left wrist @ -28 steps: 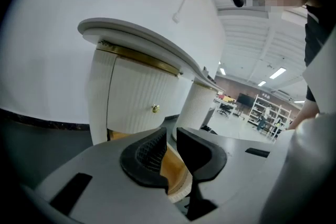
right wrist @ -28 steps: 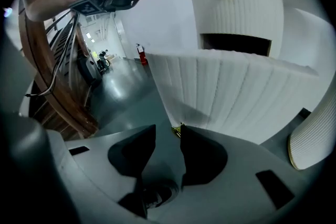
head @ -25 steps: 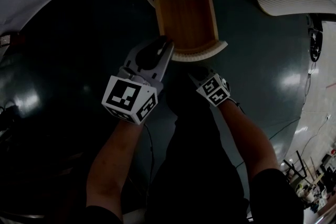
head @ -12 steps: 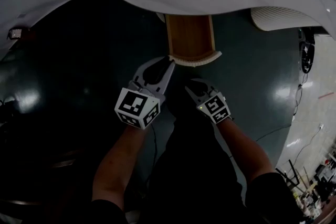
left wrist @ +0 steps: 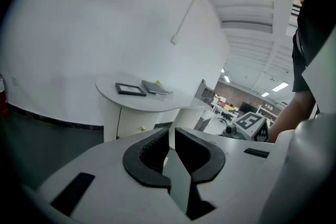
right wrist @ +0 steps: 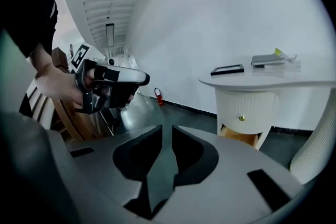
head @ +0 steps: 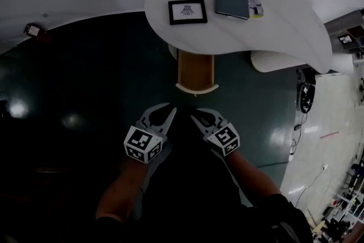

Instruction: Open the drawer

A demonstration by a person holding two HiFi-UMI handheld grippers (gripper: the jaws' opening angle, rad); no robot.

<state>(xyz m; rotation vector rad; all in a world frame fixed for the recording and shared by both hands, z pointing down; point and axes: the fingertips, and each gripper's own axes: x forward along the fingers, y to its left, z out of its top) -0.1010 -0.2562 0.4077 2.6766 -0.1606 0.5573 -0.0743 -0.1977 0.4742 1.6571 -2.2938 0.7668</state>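
Evidently the job looks done. On the left, our left hand-held gripper (head: 170,109) hangs released, its jaws a narrow slit apart with nothing in them, well short of the furniture. Ahead, the drawer (head: 195,74) stands pulled out from under the white worktop (head: 273,25), its wooden inside bare. To the right, our right hand-held gripper (head: 194,113) is also empty. Its jaws have just been closing, and a thin gap shows between them. We judge that no step of the task remains.
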